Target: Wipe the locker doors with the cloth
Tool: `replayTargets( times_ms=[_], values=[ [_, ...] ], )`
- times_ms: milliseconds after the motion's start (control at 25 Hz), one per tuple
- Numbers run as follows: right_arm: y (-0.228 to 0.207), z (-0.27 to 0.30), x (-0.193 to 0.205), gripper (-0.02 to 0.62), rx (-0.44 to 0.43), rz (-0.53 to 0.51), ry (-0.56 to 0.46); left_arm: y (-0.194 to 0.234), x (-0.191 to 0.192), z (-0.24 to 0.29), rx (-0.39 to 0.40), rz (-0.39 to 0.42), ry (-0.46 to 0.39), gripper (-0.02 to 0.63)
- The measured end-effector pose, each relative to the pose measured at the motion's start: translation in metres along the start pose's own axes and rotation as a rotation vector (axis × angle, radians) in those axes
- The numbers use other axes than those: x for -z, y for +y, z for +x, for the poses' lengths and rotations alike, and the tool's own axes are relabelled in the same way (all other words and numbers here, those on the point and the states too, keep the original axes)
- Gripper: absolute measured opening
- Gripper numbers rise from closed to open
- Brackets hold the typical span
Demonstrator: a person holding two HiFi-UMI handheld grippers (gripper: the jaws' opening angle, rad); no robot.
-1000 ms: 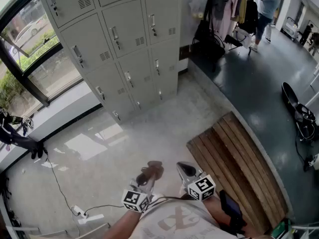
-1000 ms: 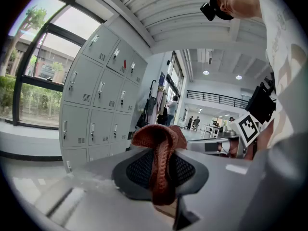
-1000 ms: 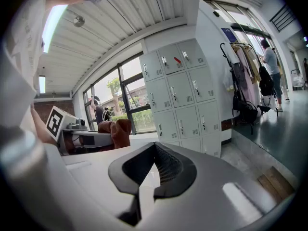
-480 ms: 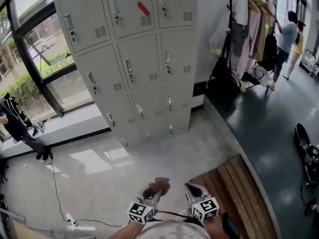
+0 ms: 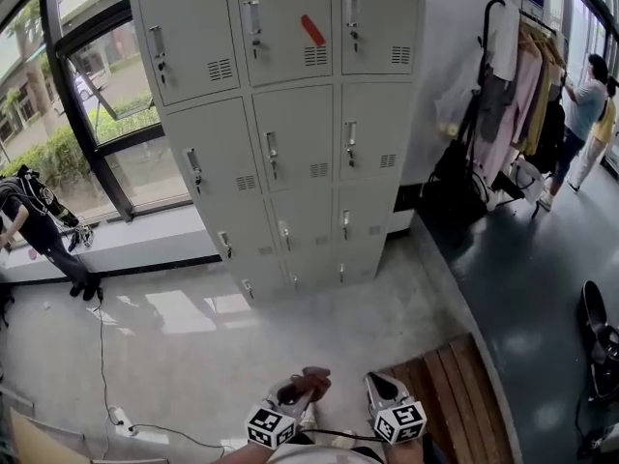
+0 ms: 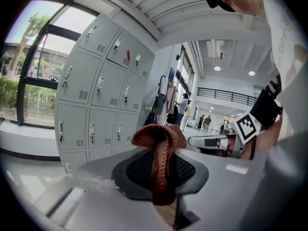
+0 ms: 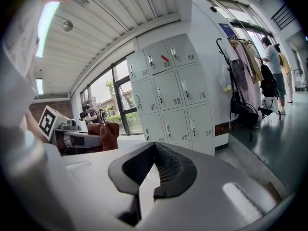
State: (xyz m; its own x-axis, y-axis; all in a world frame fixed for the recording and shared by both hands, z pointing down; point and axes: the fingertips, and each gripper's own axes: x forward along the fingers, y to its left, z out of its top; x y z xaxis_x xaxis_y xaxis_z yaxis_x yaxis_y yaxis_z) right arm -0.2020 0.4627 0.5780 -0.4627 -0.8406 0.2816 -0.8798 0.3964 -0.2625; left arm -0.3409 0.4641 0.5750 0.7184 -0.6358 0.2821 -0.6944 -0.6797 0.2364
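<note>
The locker bank [image 5: 290, 133] stands with all doors closed and its contents hidden, well apart from both grippers. The left gripper [image 6: 159, 170] pinches the brown cloth [image 6: 159, 138]. The right gripper [image 7: 149, 165] has its jaws pressed together, empty. A pale floor [image 5: 193, 346] lies below, with a window [image 5: 106, 75] at left and a clothes rack [image 5: 522, 95] at right.

The lockers [image 5: 290, 133] are cut off at the top edge.

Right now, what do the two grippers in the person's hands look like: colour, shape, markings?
Both the left gripper and the right gripper have smooth pale grey shells that taper toward the fingers. The fingers are lined with black ribbed pads. Each gripper carries a white cube printed with black square markers.
</note>
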Motion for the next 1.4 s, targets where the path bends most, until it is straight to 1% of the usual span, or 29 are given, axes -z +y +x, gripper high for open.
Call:
replayTargets(
  times_ms=[80, 200, 280, 360, 440, 600, 720, 840, 960, 1040, 1120, 1240, 1400],
  values=[
    [-0.003, 0.016, -0.002, 0.008, 0.0, -0.002, 0.018, 0.014, -0.003, 0.014, 0.013, -0.012, 0.0, 0.073],
    [-0.006, 0.043, -0.012, 0.008, 0.007, -0.013, 0.042, 0.04, -0.017, 0.036, 0.037, -0.016, -0.021, 0.074],
    [-0.012, 0.061, -0.028, 0.008, 0.03, -0.036, 0.033, 0.063, -0.034, 0.052, 0.056, -0.024, -0.061, 0.074],
    [-0.022, 0.079, -0.048, 0.008, 0.066, -0.061, 0.008, 0.087, -0.054, 0.066, 0.081, -0.036, -0.111, 0.074],
    [-0.031, 0.095, -0.068, 0.008, 0.104, -0.073, -0.021, 0.11, -0.071, 0.075, 0.098, -0.044, -0.143, 0.074],
    [-0.045, 0.118, -0.096, 0.008, 0.163, -0.059, -0.061, 0.141, -0.094, 0.082, 0.127, -0.046, -0.148, 0.072],
    [-0.051, 0.138, -0.1, 0.008, 0.178, -0.03, -0.048, 0.158, -0.096, 0.085, 0.13, -0.067, -0.141, 0.072],
    [-0.049, 0.165, -0.103, 0.008, 0.152, -0.015, -0.028, 0.176, -0.086, 0.09, 0.118, -0.105, -0.114, 0.072],
    [-0.048, 0.193, -0.112, 0.008, 0.098, 0.036, -0.033, 0.193, -0.075, 0.105, 0.103, -0.134, -0.078, 0.071],
    [-0.052, 0.211, -0.117, 0.008, 0.067, 0.039, -0.033, 0.197, -0.076, 0.116, 0.109, -0.139, -0.071, 0.071],
    [-0.059, 0.23, -0.124, 0.008, 0.04, 0.027, -0.033, 0.201, -0.081, 0.129, 0.112, -0.134, -0.069, 0.071],
    [-0.071, 0.253, -0.139, 0.008, 0.001, -0.001, -0.04, 0.208, -0.093, 0.153, 0.095, -0.112, -0.052, 0.071],
    [-0.095, 0.272, -0.159, 0.008, -0.046, -0.049, -0.048, 0.213, -0.125, 0.195, 0.07, -0.066, -0.076, 0.071]
  ],
)
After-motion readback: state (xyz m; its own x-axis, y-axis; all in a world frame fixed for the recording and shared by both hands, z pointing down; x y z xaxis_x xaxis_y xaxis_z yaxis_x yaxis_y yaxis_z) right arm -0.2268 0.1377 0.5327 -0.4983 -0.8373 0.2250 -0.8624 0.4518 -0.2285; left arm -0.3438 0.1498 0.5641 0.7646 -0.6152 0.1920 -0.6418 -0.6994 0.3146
